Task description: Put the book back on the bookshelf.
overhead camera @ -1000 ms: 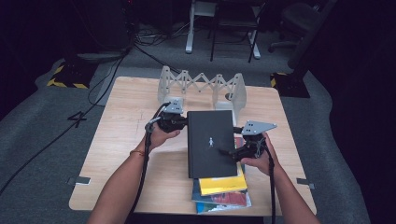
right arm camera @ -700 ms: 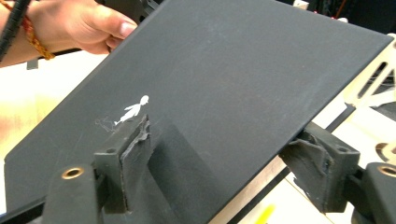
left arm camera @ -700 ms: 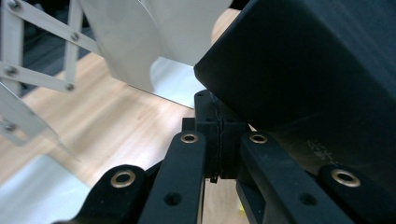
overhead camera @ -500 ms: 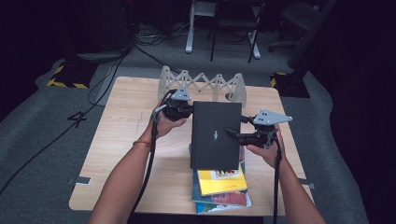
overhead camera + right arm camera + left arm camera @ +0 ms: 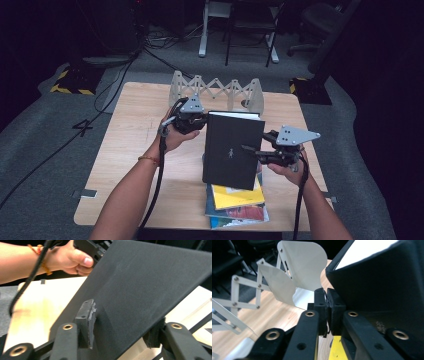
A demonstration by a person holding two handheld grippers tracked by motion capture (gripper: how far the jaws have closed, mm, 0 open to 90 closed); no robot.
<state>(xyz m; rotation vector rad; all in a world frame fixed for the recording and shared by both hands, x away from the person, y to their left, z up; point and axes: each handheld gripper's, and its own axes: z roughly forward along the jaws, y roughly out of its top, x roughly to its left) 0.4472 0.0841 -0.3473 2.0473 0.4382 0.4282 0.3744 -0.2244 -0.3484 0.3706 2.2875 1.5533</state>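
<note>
A black hardcover book (image 5: pixel 232 150) is held tilted up above a stack of books, its far edge raised. My left gripper (image 5: pixel 202 120) is at its upper left corner; in the left gripper view the jaws (image 5: pixel 327 293) are pinched together on the edge of the black book (image 5: pixel 382 277). My right gripper (image 5: pixel 252 152) is at the right edge. Its jaws have just been closing, with the black book (image 5: pixel 150 277) between them: one pad (image 5: pixel 86 315) presses on the cover and the other sits behind it. The other hand shows beyond the book.
Under the black book lies a yellow book (image 5: pixel 237 195) on a bluish one (image 5: pixel 240 215), near the wooden table's (image 5: pixel 130 150) front edge. A white folding scissor rack (image 5: pixel 215 90) stands at the table's far side, just behind the left gripper. Chairs and cables lie beyond.
The black book lay flat on the stack; now it is lifted and tilted up. Both hands rose and moved toward the rack. The right jaws closed in on the book.
</note>
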